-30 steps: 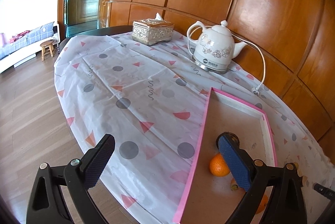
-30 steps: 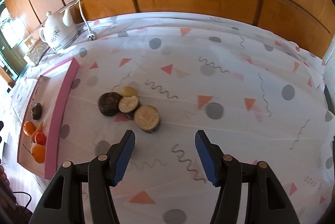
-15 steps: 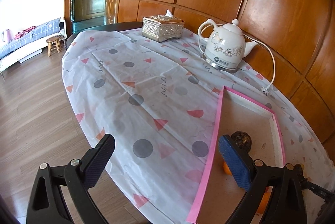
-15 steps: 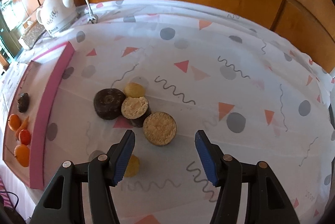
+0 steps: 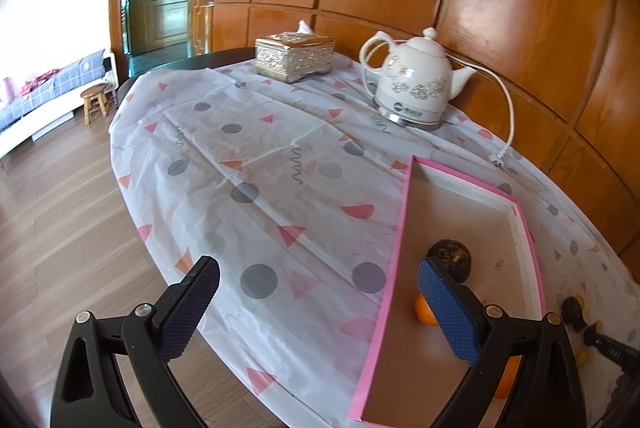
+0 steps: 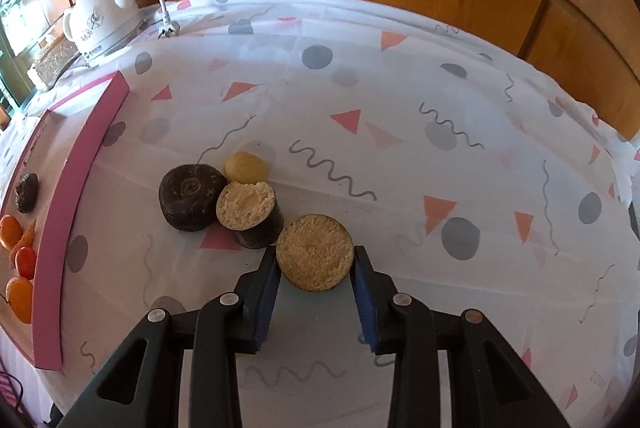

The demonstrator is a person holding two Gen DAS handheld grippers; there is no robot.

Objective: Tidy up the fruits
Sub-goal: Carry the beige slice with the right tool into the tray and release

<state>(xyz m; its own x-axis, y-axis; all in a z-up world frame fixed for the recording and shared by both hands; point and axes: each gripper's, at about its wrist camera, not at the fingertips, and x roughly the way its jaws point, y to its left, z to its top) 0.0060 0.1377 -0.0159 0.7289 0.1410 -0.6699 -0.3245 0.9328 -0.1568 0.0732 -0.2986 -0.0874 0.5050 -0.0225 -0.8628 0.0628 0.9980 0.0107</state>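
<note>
Only the right wrist view shows the right gripper (image 6: 315, 260) pinching a tan-faced round fruit half (image 6: 315, 252); the left gripper (image 5: 316, 304) gapes wide, empty, over the pink-rimmed tray (image 5: 386, 284).

A cut fruit half (image 6: 315, 252) is clamped between the right gripper (image 6: 315, 264) pads, beside two dark halves (image 6: 218, 201).

Black fingers (image 6: 262, 292), blue textured pads (image 5: 448, 312), silver screws
</note>
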